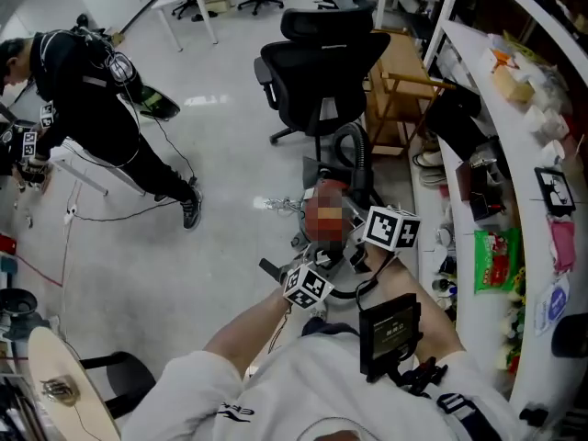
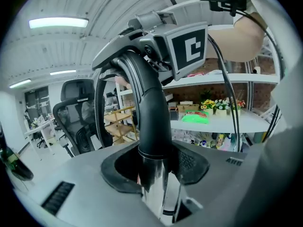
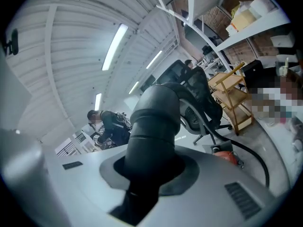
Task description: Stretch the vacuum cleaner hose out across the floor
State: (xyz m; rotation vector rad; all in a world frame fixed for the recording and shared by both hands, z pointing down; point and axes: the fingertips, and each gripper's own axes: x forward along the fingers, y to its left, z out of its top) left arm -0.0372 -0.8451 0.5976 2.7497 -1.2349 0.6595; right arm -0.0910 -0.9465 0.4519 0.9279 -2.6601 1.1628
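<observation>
The grasp is made and the stretch itself has not begun. Both tools are clenched on the hose's rigid handle (image 2: 151, 108). The left hand-held gripper (image 2: 152, 171) has its jaws closed on the lower part, where black plastic meets a chrome tube. The right hand-held gripper (image 1: 366, 246) clamps the bend above it, and its own view shows its jaws pressed round the dark tube.

The hose (image 1: 356, 150) is bunched. It rises in a loop just in front of the chair (image 1: 322, 81), close to the chair's base. From there it drops to the vacuum (image 3: 226, 156), which sits on the floor just on the near side of the chair. The handle is held up off the floor, nearer the wearer than the chair is.

The next move probably calls for carrying the handle away from the chair, both grippers travelling together so the tube does not twist between them. The loop then has to be lowered until it lies flat. The vacuum may roll along behind, and the hose could catch on the chair's legs. Open floor lies left of the chair, though a person (image 1: 92, 108) stands there.
</observation>
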